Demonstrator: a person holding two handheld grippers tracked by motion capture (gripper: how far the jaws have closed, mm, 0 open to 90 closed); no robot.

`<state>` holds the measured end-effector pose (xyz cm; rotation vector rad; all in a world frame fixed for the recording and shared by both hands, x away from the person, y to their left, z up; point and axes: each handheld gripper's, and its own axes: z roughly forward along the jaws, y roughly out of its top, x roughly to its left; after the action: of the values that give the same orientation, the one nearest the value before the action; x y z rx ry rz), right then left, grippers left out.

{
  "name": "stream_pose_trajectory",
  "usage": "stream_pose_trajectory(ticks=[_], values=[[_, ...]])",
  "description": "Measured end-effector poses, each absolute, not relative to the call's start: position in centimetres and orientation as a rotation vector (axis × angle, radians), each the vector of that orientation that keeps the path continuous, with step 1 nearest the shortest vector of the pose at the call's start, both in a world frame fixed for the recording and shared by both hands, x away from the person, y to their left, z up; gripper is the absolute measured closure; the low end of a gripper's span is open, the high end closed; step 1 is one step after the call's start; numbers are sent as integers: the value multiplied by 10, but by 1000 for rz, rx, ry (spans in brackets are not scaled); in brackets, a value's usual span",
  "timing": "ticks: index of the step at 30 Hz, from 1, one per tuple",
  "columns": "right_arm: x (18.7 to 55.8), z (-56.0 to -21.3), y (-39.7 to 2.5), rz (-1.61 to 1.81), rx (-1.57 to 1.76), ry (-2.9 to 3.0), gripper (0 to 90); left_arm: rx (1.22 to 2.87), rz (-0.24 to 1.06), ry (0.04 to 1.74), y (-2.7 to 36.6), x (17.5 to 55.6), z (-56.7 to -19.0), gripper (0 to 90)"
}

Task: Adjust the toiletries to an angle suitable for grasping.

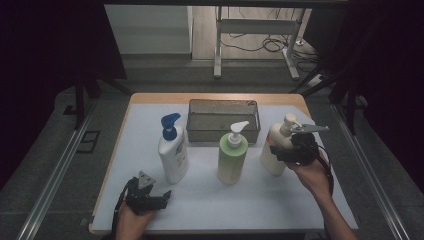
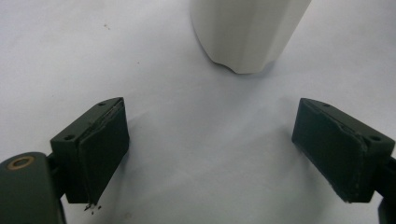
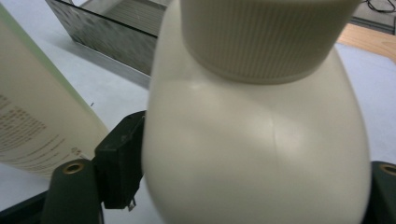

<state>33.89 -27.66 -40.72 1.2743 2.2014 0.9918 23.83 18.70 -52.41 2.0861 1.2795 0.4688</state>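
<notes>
Your right hand-held gripper [image 1: 278,150] is clamped around the cream pump bottle [image 1: 276,148] at the right – your left hand-held gripper [image 1: 159,196] rests wide apart on the desk [image 1: 210,210]

A wooden table [image 1: 150,98] covered by a white mat [image 1: 210,200] is set in a dim room. Grey floor [image 1: 45,165] is seen on both sides, with metal rails [image 1: 55,175] running alongside. Beyond it, a white desk frame [image 1: 255,27] is lit more brightly (loose cables [image 1: 270,45] lie beneath).
</notes>
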Motion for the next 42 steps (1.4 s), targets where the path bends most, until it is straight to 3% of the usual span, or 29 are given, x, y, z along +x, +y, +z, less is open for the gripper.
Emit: stream_pose_trajectory(ticks=[11, 24, 42], values=[[341, -408, -278, 1003, 1285, 2175, 356, 2087, 469, 1279, 187, 238, -524, 108], [331, -405, -275, 1000, 1235, 2151, 371, 2087, 468, 1279, 187, 238, -524, 108], [323, -366, -272, 1068, 1185, 2147, 372, 2085, 470, 1277, 187, 239, -524, 108]])
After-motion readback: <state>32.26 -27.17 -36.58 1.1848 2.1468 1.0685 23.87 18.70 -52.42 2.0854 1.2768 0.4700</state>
